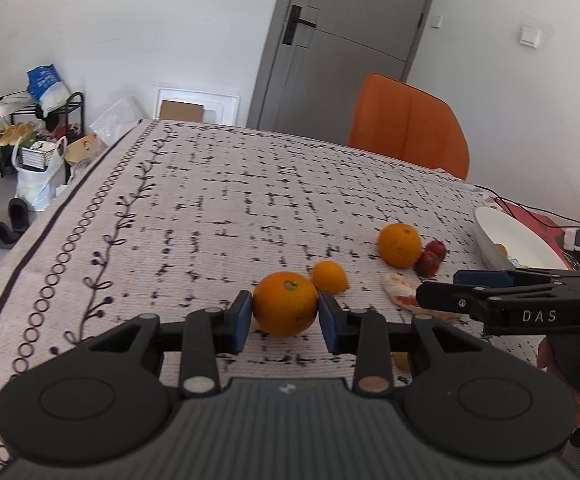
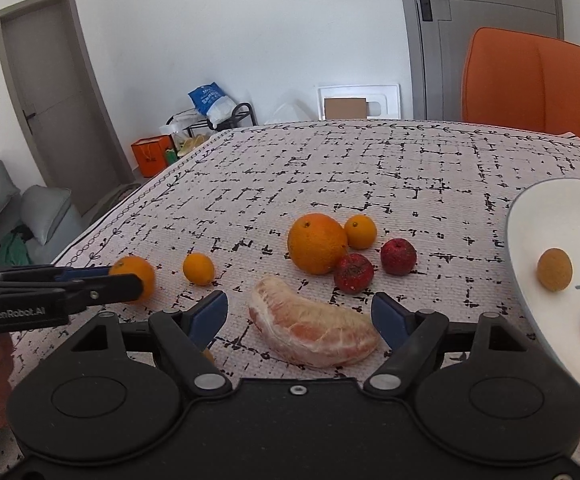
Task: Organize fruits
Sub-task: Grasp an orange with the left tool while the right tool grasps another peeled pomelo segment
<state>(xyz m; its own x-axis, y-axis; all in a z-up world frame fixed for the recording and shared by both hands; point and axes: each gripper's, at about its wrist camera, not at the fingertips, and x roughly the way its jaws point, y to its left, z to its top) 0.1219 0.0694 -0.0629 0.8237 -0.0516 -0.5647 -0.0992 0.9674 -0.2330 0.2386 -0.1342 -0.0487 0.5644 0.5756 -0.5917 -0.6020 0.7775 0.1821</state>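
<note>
Blue pads of the left gripper (image 1: 285, 315) press on both sides of an orange (image 1: 285, 303) that sits on the woven tablecloth (image 1: 217, 208); the hold looks narrow, at the fruit's widest girth. If the fruit is lifted fast or the wrist rolls, the round, smooth skin could squirt out and roll toward the small mandarin (image 1: 329, 277) just behind it, or off toward the table edge.

The right gripper (image 2: 300, 314) stands open, its pads well clear on either side of a peeled pomelo segment (image 2: 314, 330) lying on the cloth. That flesh looks soft: a hard squeeze could tear or crush it, and a grip off its middle could let one end sag.

Beyond it a large orange (image 2: 317, 243), a second mandarin (image 2: 360, 231) and two dark red fruits (image 2: 353, 273) crowd together, touching or nearly so; a careless sweep would scatter them.

The white plate (image 2: 530, 216) is cut off at the right edge, so its free room is unclear. It holds a small brown round fruit (image 2: 554, 269) and another segment, only partly seen. Something yellow under the gripper bodies is too hidden to name.
</note>
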